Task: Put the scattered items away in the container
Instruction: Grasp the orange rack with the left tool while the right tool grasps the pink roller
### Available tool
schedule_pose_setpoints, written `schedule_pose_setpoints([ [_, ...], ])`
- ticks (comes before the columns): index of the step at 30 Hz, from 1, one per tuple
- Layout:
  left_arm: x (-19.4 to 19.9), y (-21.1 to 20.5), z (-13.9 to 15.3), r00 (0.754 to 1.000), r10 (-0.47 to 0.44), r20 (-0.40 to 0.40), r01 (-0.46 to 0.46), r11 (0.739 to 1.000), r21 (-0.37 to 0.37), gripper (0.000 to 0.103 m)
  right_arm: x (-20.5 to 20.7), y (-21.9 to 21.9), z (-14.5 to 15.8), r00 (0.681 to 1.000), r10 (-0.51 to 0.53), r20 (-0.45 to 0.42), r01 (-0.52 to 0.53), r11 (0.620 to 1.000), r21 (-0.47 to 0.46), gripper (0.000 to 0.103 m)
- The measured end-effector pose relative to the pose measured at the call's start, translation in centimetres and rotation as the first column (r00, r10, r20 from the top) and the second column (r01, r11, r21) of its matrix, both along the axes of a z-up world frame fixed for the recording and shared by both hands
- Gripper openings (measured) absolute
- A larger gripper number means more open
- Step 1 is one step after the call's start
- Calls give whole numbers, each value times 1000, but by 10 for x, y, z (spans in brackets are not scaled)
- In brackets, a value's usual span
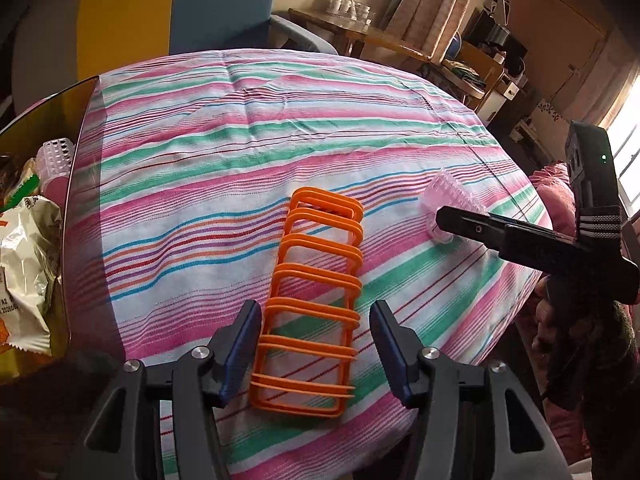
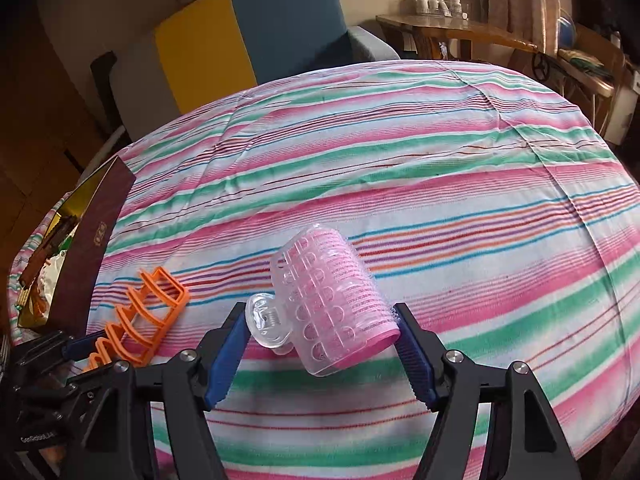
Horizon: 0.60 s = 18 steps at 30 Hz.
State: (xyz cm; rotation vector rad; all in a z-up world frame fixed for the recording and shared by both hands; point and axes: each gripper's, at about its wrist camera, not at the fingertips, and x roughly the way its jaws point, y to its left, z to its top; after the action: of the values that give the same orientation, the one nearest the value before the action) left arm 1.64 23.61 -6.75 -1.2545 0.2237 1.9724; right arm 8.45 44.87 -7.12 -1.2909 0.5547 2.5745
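One orange plastic rack [image 1: 310, 300] lies between the parted left gripper [image 1: 316, 344]; right gripper [image 2: 320, 354] straddles one pink hair roller [image 2: 334, 304], unclamped; the far worktop [image 2: 400, 140] lies bare.

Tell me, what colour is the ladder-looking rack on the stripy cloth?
Orange. The rack shows best in the left wrist view.

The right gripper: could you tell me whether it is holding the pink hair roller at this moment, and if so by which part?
Not clearly. The right gripper brackets the pink hair roller on the striped cloth, but whether its pads press cannot be told.
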Motion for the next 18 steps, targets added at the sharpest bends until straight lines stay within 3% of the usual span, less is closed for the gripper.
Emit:
schedule_pose_setpoints([
  [5, 3, -10, 8, 999, -15, -47, 16, 1000, 2, 61, 23, -3, 5, 998, -23, -56, 20, 999, -49, 90],
  [8, 0, -15, 10, 998, -26, -54, 26, 1000, 3, 62, 31, -6, 9, 997, -33, -72, 33, 999, 2, 94],
  [12, -1, -12, 8, 997, -54, -51, 54, 999, 3, 63, 29, -12, 16, 997, -25, -76, 33, 993, 111, 94],
  [15, -1, -7, 7, 995, -76, -57, 76, 997, -8, 63, 18, -17, 17, 998, 30, -59, -21, 990, 141, 93],
  [18, 0, -2, 7, 993, -101, -68, 100, 995, -20, 63, 5, -17, 12, 998, 63, -15, -60, 986, 158, 83],
])
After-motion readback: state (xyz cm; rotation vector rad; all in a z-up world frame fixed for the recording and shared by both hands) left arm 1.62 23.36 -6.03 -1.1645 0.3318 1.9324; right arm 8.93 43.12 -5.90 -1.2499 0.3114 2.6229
